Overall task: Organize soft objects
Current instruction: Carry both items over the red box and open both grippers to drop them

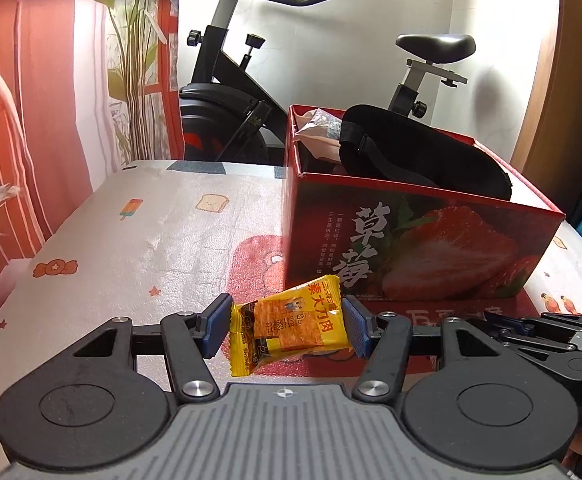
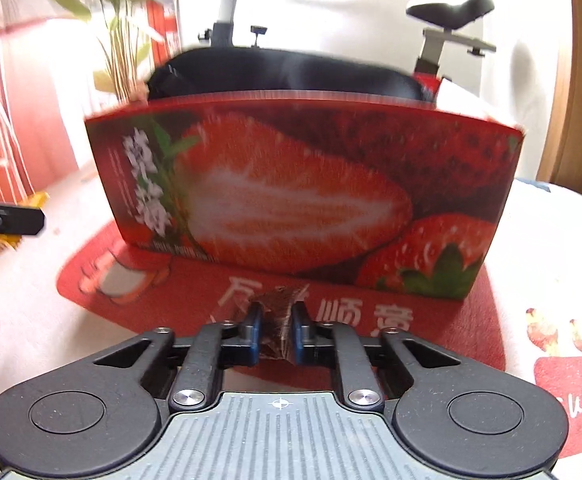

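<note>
Yellow snack packet [image 1: 291, 326] sits gripped in my left jaws, a dark wrapper [image 2: 277, 326] pinched in my right; ahead, the strawberry box [image 1: 419, 240] already holds an eye mask [image 1: 419, 152]. Both remain to drop in.

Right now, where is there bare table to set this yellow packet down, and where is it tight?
Bare cloth lies left of the strawberry box, out to the table's left edge. It is tight at the box front, where the right gripper works, and the box opening is crowded by the black eye mask.
</note>
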{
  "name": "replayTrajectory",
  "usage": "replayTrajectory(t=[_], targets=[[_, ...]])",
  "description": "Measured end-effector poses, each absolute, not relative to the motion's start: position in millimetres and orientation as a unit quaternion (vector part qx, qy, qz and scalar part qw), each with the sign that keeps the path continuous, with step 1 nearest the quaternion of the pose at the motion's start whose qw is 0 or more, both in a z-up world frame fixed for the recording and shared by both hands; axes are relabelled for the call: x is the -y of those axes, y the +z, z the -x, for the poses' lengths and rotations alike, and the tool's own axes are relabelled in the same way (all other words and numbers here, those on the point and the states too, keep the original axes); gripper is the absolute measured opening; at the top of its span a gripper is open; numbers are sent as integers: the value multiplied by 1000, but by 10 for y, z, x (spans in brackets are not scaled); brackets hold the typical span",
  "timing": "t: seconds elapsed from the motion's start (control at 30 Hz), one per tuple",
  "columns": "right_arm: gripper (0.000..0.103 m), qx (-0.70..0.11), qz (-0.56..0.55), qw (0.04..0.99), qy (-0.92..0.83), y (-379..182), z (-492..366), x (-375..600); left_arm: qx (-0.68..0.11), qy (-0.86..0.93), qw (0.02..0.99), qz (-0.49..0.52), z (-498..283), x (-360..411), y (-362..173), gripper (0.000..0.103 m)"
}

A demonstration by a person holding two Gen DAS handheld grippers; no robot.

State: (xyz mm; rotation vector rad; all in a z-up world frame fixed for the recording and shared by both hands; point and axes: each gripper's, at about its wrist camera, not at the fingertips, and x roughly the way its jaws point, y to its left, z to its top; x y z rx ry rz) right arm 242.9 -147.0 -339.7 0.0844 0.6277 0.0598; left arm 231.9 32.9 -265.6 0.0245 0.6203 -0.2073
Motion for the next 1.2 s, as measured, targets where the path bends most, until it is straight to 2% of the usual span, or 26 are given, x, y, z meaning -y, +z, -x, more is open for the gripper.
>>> replayTrajectory(t=[0.13,0.6,0.8,1.2], targets=[[7,-281,-52,957,44,-3239,-2341,1492,-296,-105,949,-13,-2305,-314,-2592,62],[6,-147,-95,981,81,-2247,-2133,1786,-229,-146,962,-18,-2462,-24,-2048,62],[6,-116,-96,986,77,-1929,-2348,2041,-208,-167,963,-34,-2752,319,-1935,62],[6,-192,-149,970,24,-2492,-2922,2626,-227,-163,955,-100,-3285,708,-2383,62]])
